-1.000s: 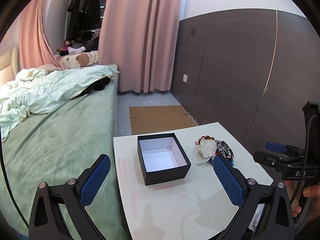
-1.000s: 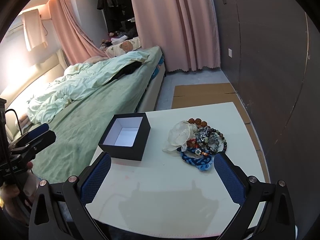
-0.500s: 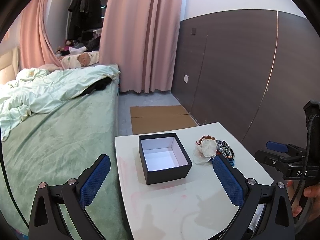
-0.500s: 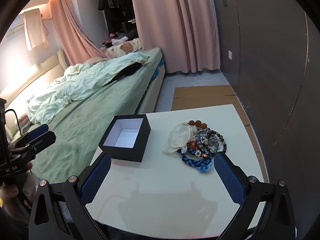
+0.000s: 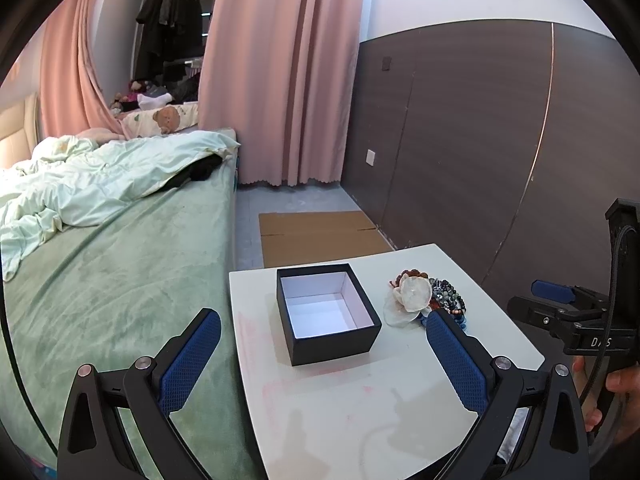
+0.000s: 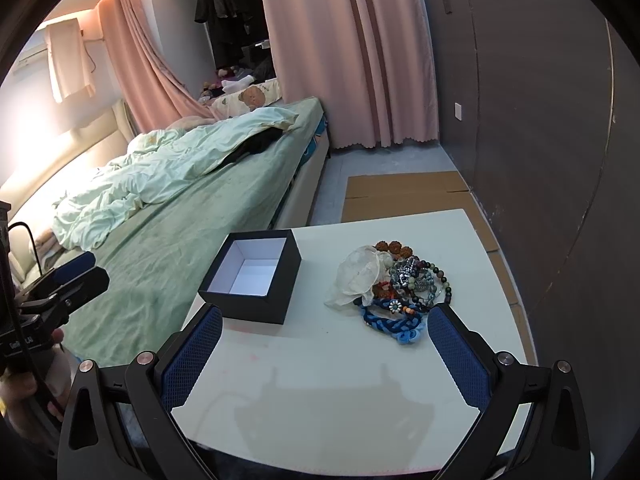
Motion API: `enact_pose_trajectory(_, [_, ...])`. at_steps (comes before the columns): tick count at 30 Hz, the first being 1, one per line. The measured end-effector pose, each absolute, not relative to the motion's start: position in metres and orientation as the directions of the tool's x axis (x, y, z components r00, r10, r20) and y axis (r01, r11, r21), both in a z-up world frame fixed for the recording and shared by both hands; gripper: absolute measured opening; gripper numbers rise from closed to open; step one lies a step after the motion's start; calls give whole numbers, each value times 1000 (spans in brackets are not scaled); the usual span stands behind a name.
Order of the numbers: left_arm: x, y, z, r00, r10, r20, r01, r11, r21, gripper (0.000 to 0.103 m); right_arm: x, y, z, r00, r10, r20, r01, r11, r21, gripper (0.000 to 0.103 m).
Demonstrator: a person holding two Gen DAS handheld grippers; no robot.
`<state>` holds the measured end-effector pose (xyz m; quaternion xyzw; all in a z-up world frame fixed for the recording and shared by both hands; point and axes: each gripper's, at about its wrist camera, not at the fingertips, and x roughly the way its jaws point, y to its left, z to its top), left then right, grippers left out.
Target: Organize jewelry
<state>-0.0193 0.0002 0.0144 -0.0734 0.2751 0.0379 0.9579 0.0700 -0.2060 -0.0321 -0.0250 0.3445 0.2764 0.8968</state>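
Note:
A black box (image 5: 328,312) (image 6: 252,280) with a white inside stands open and empty on the small white table (image 5: 360,400) (image 6: 340,380). To its right lies a heap of jewelry (image 5: 428,300) (image 6: 396,284): a white flower piece, bead bracelets, a blue braided cord. My left gripper (image 5: 320,364) hovers open above the table's near left edge, nothing between its blue pads. My right gripper (image 6: 324,356) is open too, above the near edge, short of the heap. Each gripper shows at the side of the other's view, held by a hand.
A bed with green sheet and pale quilt (image 5: 100,240) (image 6: 180,200) runs along the table's left side. Flattened cardboard (image 5: 320,236) lies on the floor beyond the table. A dark panelled wall (image 5: 480,160) stands to the right, pink curtains (image 5: 280,72) at the back.
Both views have shifted only slightly; the box and the jewelry lie where they were. Both grippers stay open and empty.

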Motion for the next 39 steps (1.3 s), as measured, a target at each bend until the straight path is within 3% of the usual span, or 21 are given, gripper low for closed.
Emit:
enact_pose_trajectory(28, [-21, -21, 17, 848, -33, -529, -51, 989, -142, 102, 59, -224, -29, 637, 463, -616, -477, 865, 156, 103])
enact_pose_trajectory(36, [-9, -39, 23, 860, -96, -502, -1, 982, -190, 102, 79, -256, -22, 638, 465, -614, -375, 884, 280, 101])
enact_pose_trajectory(39, [2, -52, 23, 854, -128, -504, 31, 980, -197, 100, 94, -273, -26, 623, 467, -628, -300, 884, 359, 92])
